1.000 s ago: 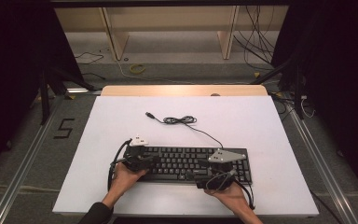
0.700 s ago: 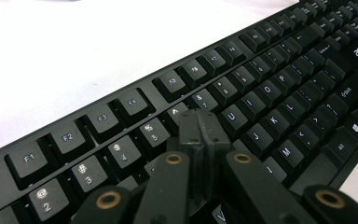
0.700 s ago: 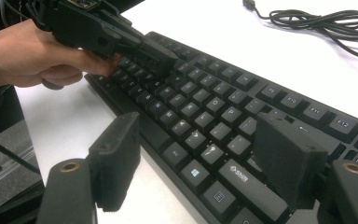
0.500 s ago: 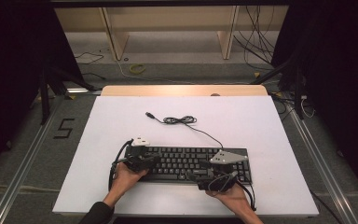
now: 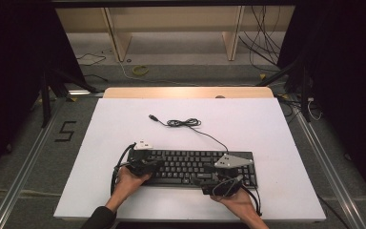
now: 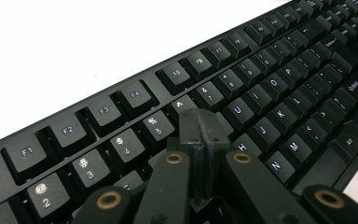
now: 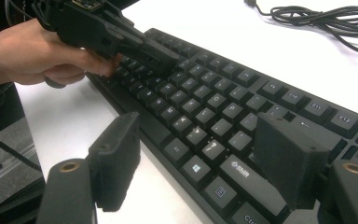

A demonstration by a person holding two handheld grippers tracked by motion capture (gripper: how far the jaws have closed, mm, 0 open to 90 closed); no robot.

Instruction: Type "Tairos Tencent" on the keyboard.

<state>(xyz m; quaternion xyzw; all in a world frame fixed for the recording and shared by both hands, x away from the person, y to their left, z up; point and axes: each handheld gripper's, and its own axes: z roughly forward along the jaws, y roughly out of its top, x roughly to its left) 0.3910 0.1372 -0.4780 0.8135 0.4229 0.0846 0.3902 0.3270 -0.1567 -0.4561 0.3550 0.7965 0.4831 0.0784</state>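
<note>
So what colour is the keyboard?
The keyboard is black with white letters, clearest in the left gripper view.

Matt black plastic keyboard (image 5: 190, 164); smooth white table (image 5: 276, 129).

white table (image 5: 267, 129), wooden shelving (image 5: 171, 28), floor cables (image 5: 267, 47)

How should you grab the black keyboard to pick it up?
Best guess: grip the keyboard by its thin near edge, coming in low from the person's side. It lies flat on the white table, so only its edges fit between jaws. The right gripper is already open astride that edge; the left gripper is shut above the keys.
</note>
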